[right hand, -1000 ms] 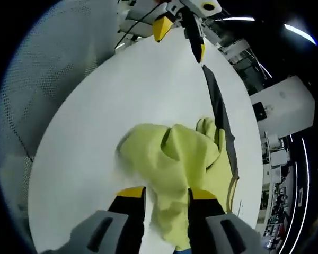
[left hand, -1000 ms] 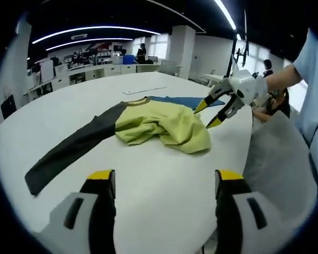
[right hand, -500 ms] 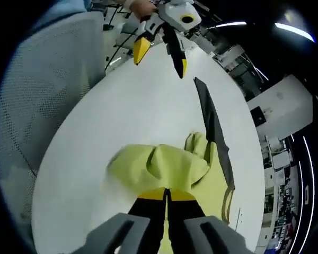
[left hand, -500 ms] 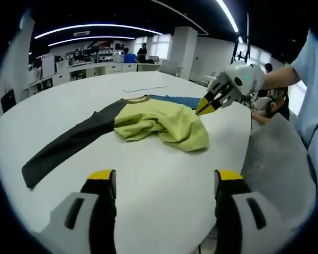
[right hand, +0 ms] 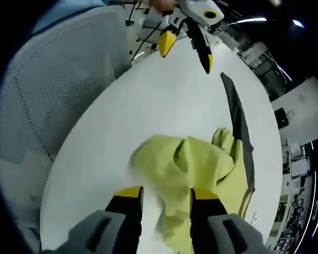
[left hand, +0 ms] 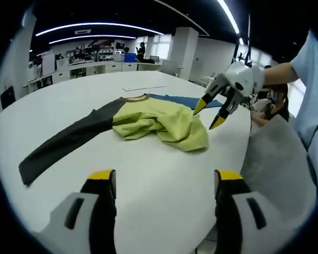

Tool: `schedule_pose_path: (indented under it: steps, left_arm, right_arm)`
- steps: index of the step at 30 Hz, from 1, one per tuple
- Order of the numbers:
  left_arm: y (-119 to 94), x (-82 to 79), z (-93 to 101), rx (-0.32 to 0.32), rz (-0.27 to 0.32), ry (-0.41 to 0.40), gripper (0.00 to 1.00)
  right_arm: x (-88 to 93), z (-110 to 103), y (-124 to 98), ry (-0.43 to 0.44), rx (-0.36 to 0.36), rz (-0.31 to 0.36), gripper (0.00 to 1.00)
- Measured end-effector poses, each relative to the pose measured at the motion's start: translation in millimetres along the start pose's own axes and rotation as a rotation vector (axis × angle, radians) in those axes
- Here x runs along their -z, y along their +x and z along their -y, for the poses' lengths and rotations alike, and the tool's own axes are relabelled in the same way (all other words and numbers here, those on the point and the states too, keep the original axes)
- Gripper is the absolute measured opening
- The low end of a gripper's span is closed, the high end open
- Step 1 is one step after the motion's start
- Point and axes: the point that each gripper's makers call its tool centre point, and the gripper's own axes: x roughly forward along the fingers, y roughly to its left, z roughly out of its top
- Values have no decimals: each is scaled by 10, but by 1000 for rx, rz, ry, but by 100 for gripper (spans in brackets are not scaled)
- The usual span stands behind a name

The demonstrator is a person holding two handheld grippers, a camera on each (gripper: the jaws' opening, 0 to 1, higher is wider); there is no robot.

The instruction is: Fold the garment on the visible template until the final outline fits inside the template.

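Half a second ago our right gripper (left hand: 210, 112) had its jaws pressed together at the near edge of the yellow cloth; now they stand spread again, holding nothing, lifted just off the fabric.

We go from largest down. White table (left hand: 164, 180) spans most of the left gripper view, round-edged, with broad bare surface in the lower half of the frame and along its right rim. At the far right of that view a grey mesh chair back (left hand: 278, 159) stands against the table edge, and beside it a person's pale blue sleeve (left hand: 312, 69).

Garment (left hand: 159, 120) lies at the frame's centre, bunched yellow body with one long dark sleeve (left hand: 63, 142) stretched flat toward the lower left. Behind it, toward the upper centre, a strip of blue template (left hand: 185, 100) shows; most of the cloth sits off it, on the near side.

Our left gripper (left hand: 161, 182) rises from the bottom of its own view, yellow-tipped jaws wide apart, empty, well short of the garment with open table between. In the right gripper view it hangs at the top of the frame, jaws likewise parted above bare table.

In the right gripper view our own jaws straddle the garment's crumpled near edge at the bottom centre, not closed on it.
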Motion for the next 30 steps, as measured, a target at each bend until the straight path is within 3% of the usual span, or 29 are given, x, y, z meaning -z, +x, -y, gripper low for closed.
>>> schedule_pose_path:
  steps: [6, 12, 19, 25, 30]
  left_arm:
    - [5, 24, -3, 1, -3, -7, 73]
    - [0, 50, -3, 0, -7, -15, 72]
    - [-7, 71, 3, -1, -11, -21, 72]
    - [8, 61, 14, 4, -10, -22, 72]
    - [35, 59, 27, 10, -10, -26, 72]
  right_arm:
    - [78, 126, 63, -16, 56, -37, 25]
    - [62, 183, 55, 8, 64, -21, 0]
    - [-23, 289, -54, 73, 44, 24, 0]
    - [-49, 672, -136, 153, 89, 51, 0]
    - [-12, 900, -42, 193, 81, 39, 0]
